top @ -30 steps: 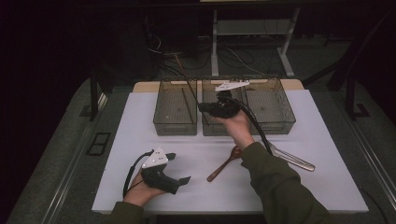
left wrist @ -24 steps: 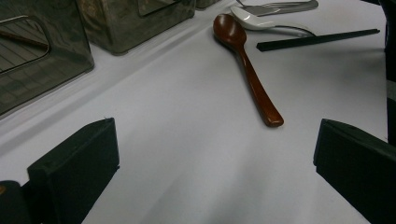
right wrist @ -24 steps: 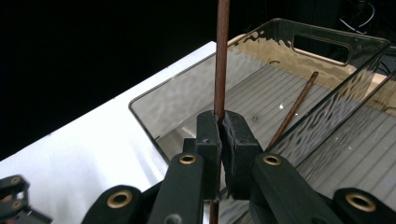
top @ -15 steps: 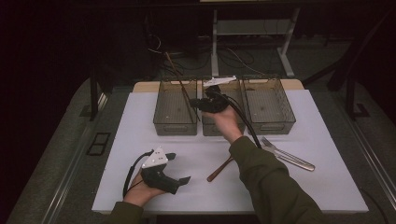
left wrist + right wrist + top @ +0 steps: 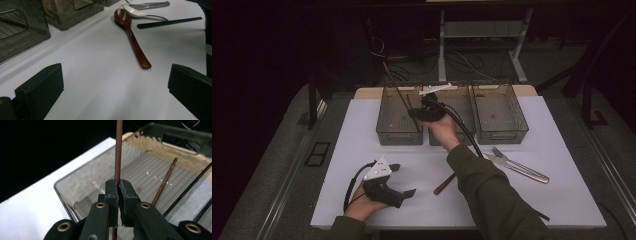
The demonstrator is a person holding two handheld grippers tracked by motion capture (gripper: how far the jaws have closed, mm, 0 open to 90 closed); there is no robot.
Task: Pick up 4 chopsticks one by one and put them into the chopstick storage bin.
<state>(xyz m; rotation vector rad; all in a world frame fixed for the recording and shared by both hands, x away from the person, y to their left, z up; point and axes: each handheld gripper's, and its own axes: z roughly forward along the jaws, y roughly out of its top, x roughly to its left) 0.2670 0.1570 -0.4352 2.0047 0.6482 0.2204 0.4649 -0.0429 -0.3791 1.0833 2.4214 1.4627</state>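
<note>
- Right gripper view is showing the right tool (image 5: 118,195) clamping a thin reddish-brown wooden chopstick (image 5: 118,150) between its closed jaws, the stick standing nearly upright with its long axis running straight up past the pads.
- Directly beneath and ahead of that tool, the leftmost smoky translucent plastic bin (image 5: 75,182) is lying open, and a 2nd matching brown chopstick (image 5: 163,182) is already resting slanted on its ribbed floor.
- High view is placing the right tool (image 5: 428,109) over the wall between the left bin (image 5: 398,116) and the middle 1, with the held stick (image 5: 398,92) leaning up and away to the left.
- By my judgement, the drop is turning on tipping the stick flat along the bin's length before releasing it.
- Left tool (image 5: 404,180) is resting low on the white surface (image 5: 562,200), its jaws standing wide apart and gripping nothing.
- Nearer that left tool, a glossy dark brown wooden spoon (image 5: 131,37) is lying on the surface.
</note>
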